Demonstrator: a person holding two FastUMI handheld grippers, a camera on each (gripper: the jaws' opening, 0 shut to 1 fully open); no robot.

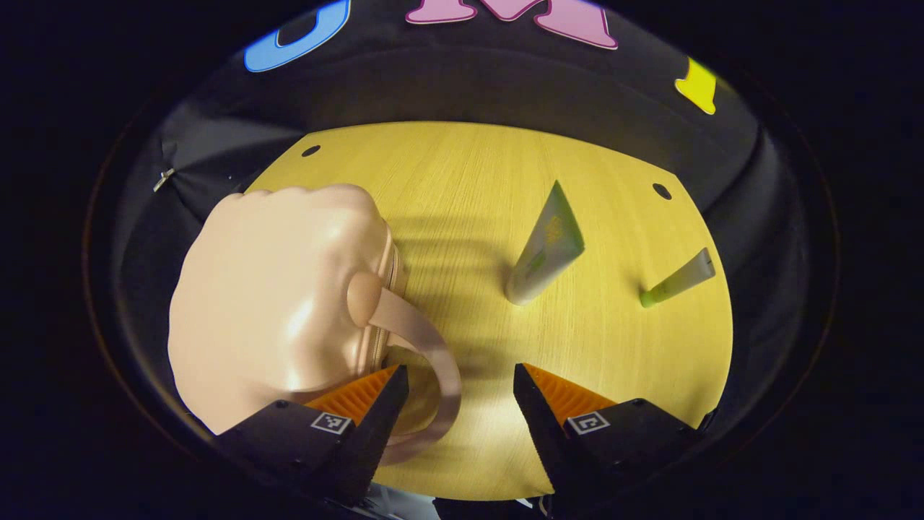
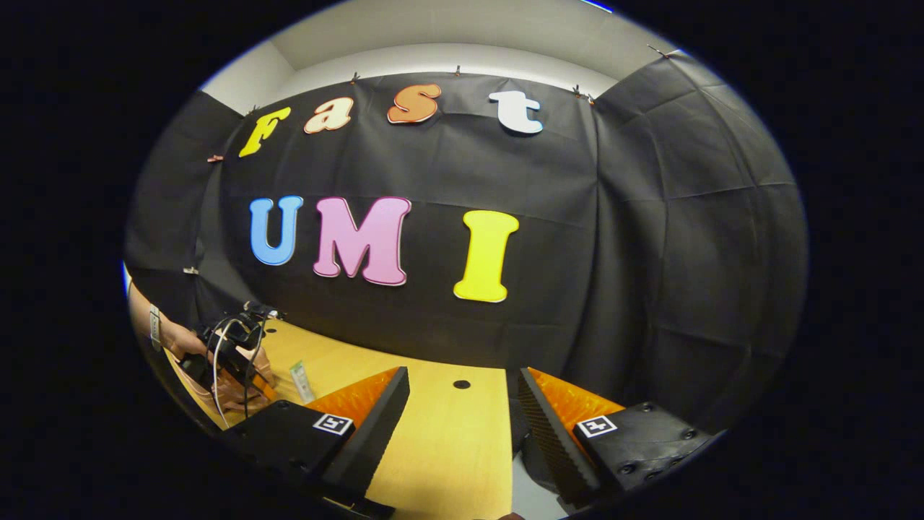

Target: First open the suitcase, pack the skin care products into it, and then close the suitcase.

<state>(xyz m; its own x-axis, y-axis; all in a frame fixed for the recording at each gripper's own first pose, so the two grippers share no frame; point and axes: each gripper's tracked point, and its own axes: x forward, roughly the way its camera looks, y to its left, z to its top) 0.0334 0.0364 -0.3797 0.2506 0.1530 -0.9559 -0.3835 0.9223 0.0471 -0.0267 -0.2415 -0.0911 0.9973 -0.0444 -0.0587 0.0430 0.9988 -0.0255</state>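
Pale pink and zipped shut, the suitcase (image 1: 281,303) lies at nine o'clock on the wooden table (image 1: 462,188), strap looping under the left gripper (image 1: 460,393), whose jaws gape empty, apparently poised to open it. Two skincare tubes (image 1: 546,249) (image 1: 678,278) wait toward three o'clock. Beyond the table edge, the right gripper (image 2: 462,397) hovers spread, holding nothing.
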